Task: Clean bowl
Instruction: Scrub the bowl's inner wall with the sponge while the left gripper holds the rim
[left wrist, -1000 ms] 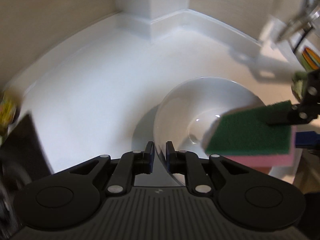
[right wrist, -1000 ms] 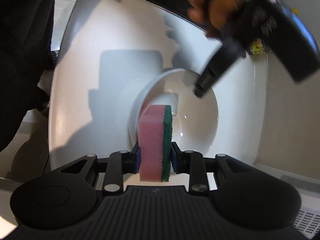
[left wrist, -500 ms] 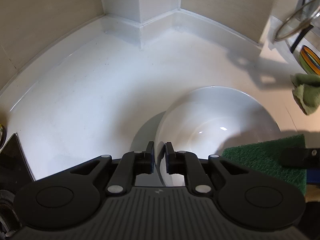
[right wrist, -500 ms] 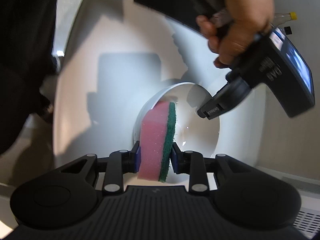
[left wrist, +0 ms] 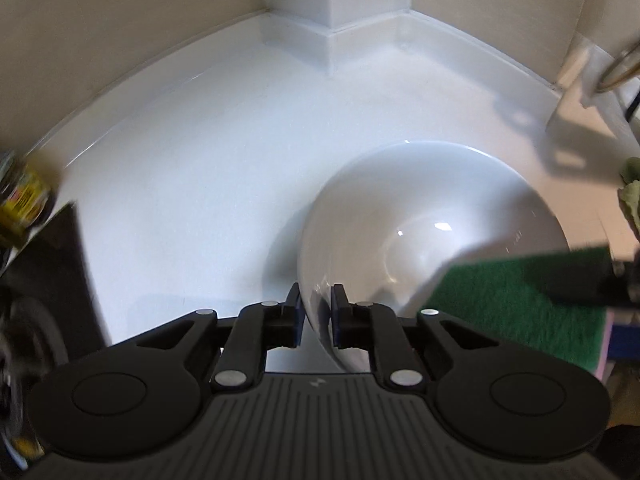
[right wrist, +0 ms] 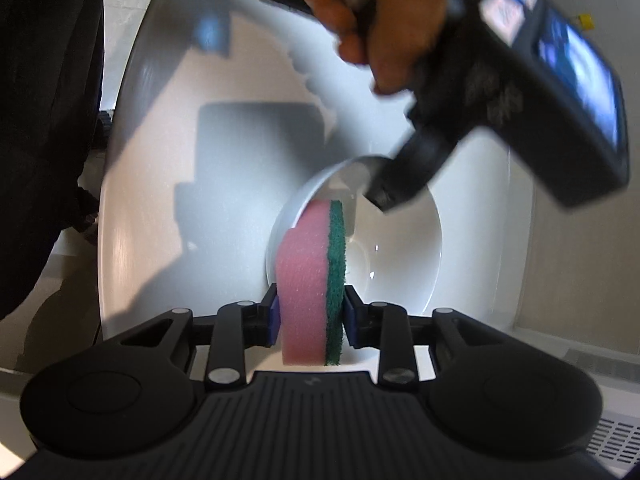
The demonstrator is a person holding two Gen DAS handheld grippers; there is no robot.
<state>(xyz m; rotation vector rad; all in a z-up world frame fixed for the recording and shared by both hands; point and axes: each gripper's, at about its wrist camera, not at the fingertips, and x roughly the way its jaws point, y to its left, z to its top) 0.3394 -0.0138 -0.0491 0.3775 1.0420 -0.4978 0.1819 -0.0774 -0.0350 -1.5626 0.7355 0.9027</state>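
A white bowl is held tilted over a white counter. My left gripper is shut on the bowl's near rim. The bowl also shows in the right wrist view. My right gripper is shut on a pink sponge with a green scrub face, and the sponge's far end reaches inside the bowl. In the left wrist view the sponge's green face lies over the bowl's right side. The person's hand holds the left gripper's handle above the bowl.
The white counter has a raised back edge and a wall corner. A yellow-labelled container is at the left, blurred. A green cloth lies at the right edge, with a metal rack above it.
The sponge has moved deeper into the bowl. The bowl and left gripper have shifted and tilted a little, with motion blur in both views.
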